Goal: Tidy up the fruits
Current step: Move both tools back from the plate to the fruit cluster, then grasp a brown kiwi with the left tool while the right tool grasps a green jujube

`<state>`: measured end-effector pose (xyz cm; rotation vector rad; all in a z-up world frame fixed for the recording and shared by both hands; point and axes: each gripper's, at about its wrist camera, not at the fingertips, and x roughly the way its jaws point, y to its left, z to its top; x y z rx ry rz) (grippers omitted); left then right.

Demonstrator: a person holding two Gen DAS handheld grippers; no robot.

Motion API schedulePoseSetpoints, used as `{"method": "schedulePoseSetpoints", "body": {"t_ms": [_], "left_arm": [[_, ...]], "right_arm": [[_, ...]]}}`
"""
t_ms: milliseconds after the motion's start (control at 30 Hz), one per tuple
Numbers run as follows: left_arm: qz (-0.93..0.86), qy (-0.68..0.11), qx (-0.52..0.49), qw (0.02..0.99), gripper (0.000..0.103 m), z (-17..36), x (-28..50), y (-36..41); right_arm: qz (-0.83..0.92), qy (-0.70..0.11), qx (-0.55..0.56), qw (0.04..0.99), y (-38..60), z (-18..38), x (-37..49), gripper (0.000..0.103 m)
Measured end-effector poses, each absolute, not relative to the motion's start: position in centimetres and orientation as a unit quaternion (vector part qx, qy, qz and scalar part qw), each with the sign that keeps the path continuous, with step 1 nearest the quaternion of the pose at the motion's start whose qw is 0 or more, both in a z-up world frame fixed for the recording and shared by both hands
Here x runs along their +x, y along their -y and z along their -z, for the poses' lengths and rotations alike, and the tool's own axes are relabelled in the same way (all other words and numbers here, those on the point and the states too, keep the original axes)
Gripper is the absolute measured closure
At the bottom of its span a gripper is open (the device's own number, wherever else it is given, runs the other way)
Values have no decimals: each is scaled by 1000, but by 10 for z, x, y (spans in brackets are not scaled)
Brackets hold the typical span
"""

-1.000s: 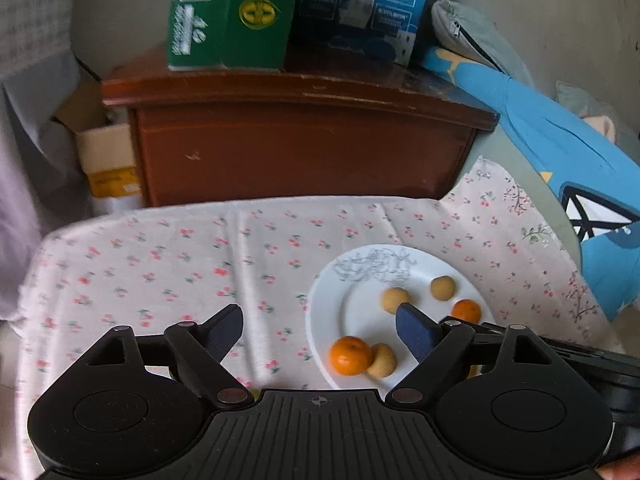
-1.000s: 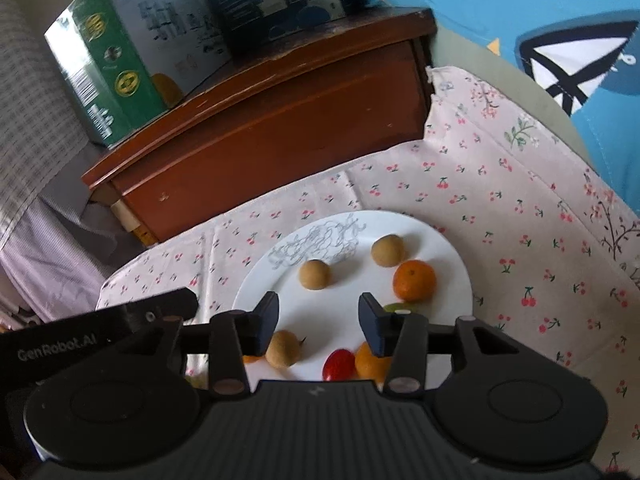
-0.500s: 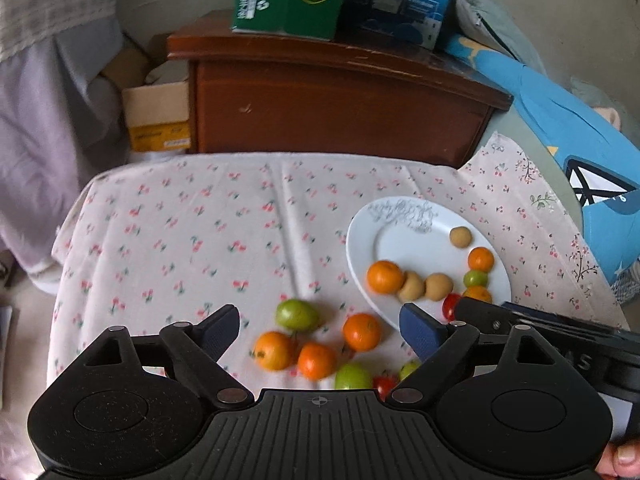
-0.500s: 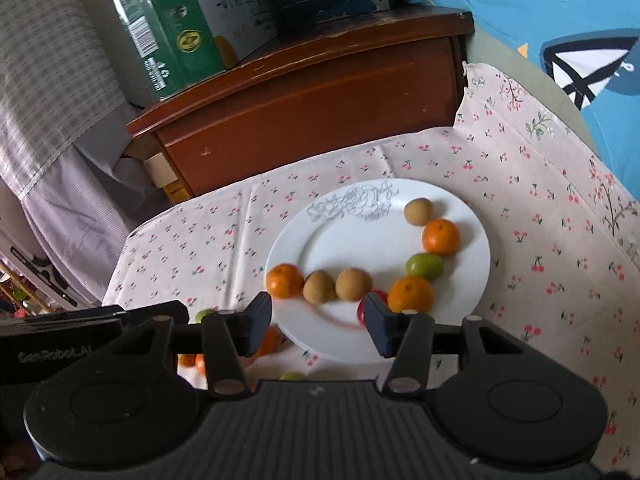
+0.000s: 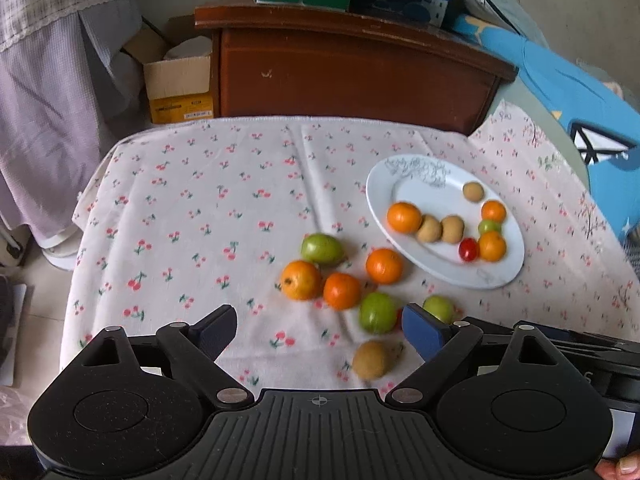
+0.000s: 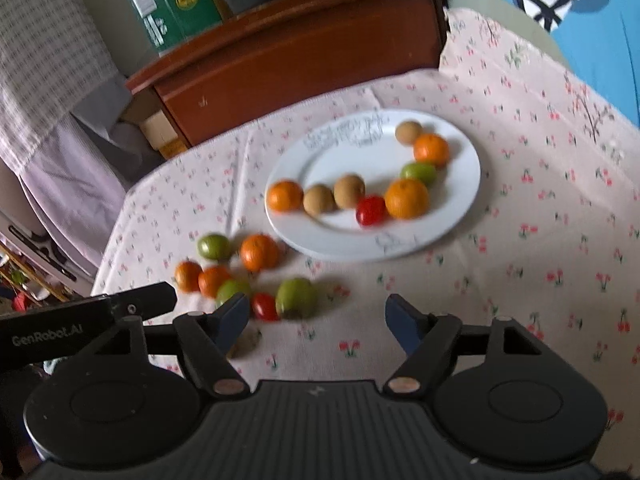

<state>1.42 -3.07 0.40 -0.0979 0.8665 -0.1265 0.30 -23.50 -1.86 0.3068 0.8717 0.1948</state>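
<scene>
We hold the left gripper [image 5: 318,330] and right gripper [image 6: 317,317] spread wide, grasping nothing, above the tabletop [image 5: 192,216]; fruits lie on the white plate [image 6: 460,200] and loose just beside it.

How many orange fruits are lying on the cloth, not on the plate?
3: one beside the plate rim, and two touching, and, left of it. The grippers may hide more nearby.
</scene>
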Motion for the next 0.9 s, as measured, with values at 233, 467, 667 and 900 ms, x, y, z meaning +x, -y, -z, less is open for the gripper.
{"method": "schedulePoseSetpoints", "body": {"t_ms": [233,467,667,900], "left_arm": [[70,-461,-17,884,12,13,10,34],[64,-475,1,878,12,23,9,33],[82,-462,7,883,12,25,9,38],[105,-444,20,890,12,31,8,50]], "right_arm": [[-82,-426,126,892,231,27,2,27],[-84,-418,131,895,226,30,9,27],[-91,-419,139,893,224,34,15,35],[-116,-412,138,893,216,38,17,59]]}}
